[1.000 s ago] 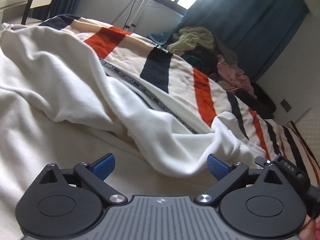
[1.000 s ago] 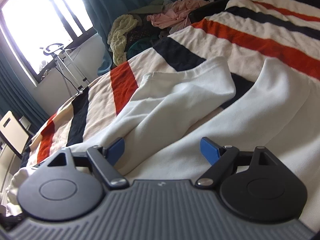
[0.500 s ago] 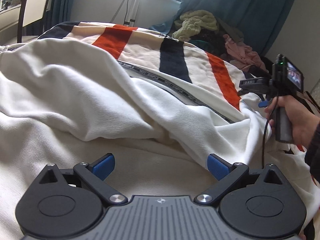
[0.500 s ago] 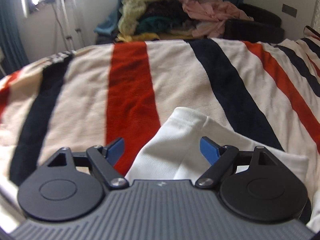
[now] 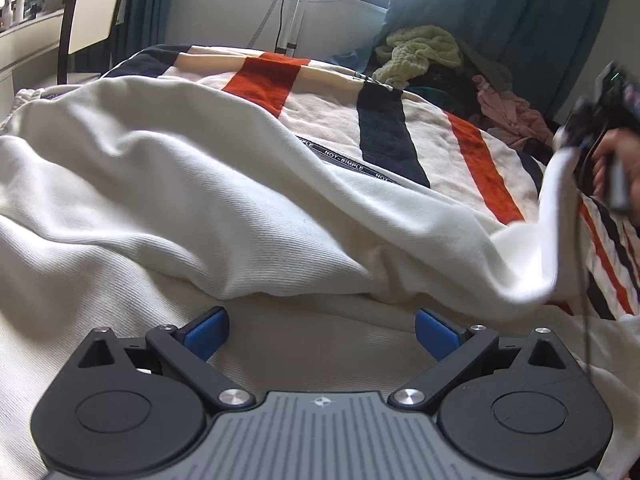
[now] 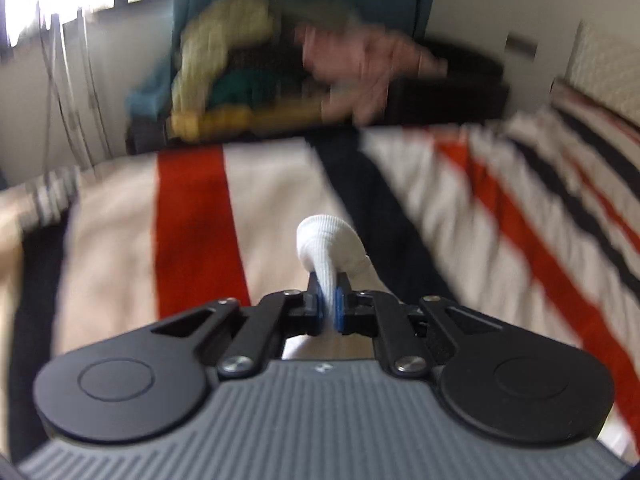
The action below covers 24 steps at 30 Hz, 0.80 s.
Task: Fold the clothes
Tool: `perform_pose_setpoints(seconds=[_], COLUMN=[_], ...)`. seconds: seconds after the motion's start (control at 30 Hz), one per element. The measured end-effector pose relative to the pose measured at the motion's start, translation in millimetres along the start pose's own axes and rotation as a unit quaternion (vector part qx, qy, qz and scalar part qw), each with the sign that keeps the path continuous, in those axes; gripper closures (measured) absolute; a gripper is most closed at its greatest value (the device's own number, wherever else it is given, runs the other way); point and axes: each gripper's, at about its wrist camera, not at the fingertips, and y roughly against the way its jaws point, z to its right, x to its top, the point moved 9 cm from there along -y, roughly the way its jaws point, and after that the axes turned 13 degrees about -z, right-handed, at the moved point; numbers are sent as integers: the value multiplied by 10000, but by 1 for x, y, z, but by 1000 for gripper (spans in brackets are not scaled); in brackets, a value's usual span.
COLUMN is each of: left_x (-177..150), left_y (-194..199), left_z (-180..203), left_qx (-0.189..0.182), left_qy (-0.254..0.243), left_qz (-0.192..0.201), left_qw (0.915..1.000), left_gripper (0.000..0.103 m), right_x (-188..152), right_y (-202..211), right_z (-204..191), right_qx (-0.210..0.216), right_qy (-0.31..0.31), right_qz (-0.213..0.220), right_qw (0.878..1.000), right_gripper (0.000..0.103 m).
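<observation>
- My left gripper sits low over the white garment, its blue pads spread wide with nothing between them.
- The white garment fills most of the left wrist view, rumpled in thick folds across the striped blanket on the bed; a black band printed "NOT-SIMPLE" shows along one edge toward 1 o'clock.
- My right gripper has its jaws pressed together, pinching a ribbed white cuff of the garment; the cuff bulges out past the fingertips toward 12 o'clock.
- From the left wrist view, the same right gripper appears at 3 o'clock, blurred, held in a hand, with the garment's end rising from the bed up to it.
- The right wrist view is blurred; beneath the cuff I make out the blanket's red, navy and cream stripes.
- A heap of clothes, with yellow-green and pink pieces, lies beyond the bed at 1 o'clock, in front of a teal curtain.
- A chair stands at 10 o'clock, by a pale desk edge.
</observation>
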Motion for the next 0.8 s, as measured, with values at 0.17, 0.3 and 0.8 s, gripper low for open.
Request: perform_pose_setpoints(seconds=[0.17, 0.3, 0.8], left_x=[-3, -3, -4], left_y=[3, 5, 17], left_z=[7, 9, 23], left_qx=[116, 214, 321], left_qy=[-71, -20, -129], left_qz=[62, 126, 345], left_qw=[9999, 9997, 9988], left_gripper=[3, 3, 3], right_x=[87, 75, -178], right_y=[129, 158, -2], right_z=[45, 110, 280], right_qx=[914, 962, 705], right_qy=[-753, -1357, -3196], right_qz=[1874, 2437, 446], right_qw=[9751, 9555, 9439], right_gripper=[94, 94, 98])
